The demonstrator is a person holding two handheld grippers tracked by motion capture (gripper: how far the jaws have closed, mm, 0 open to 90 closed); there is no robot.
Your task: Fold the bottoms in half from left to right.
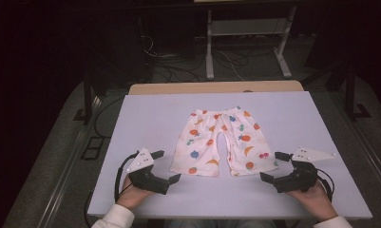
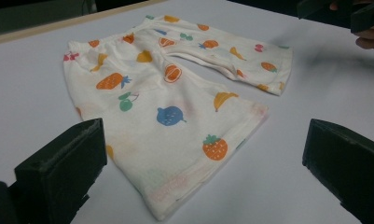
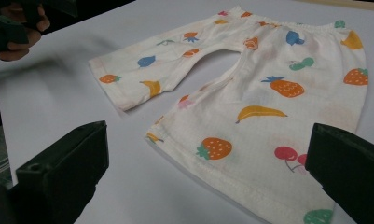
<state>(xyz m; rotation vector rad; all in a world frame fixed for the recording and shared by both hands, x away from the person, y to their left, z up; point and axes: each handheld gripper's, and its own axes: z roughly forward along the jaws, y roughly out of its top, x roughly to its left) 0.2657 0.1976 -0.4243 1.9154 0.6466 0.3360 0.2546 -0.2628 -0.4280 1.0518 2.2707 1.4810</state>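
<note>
A pair of small white shorts (image 1: 219,142), printed with coloured fruit, is laid flat near the middle of the pale worktop (image 1: 145,114). The waistband is turned toward the far edge and the two leg hems toward the person.

The left gripper (image 1: 166,166) is held in the person's left hand (image 1: 131,194) at the near left of the worktop, just beside the hem of the left-hand leg. Its jaws are spread wide, and nothing is held between them. In the left gripper view, the two black jaws are seen well apart at the lower corners, with the leg hem (image 2: 212,154) lying between and beyond them. No contact with the cloth is seen.

The right gripper (image 1: 273,166) is held in the person's right hand (image 1: 316,199) at the near right, just beside the hem of the other leg. Its jaws are likewise spread wide and empty. In the right gripper view, the hem (image 3: 231,163) is seen between the two jaws. Whether the right-hand jaw rests on the cloth cannot be told.

A grey three-cornered plate is carried on top of each gripper. The shorts are gripped by neither gripper.
</note>
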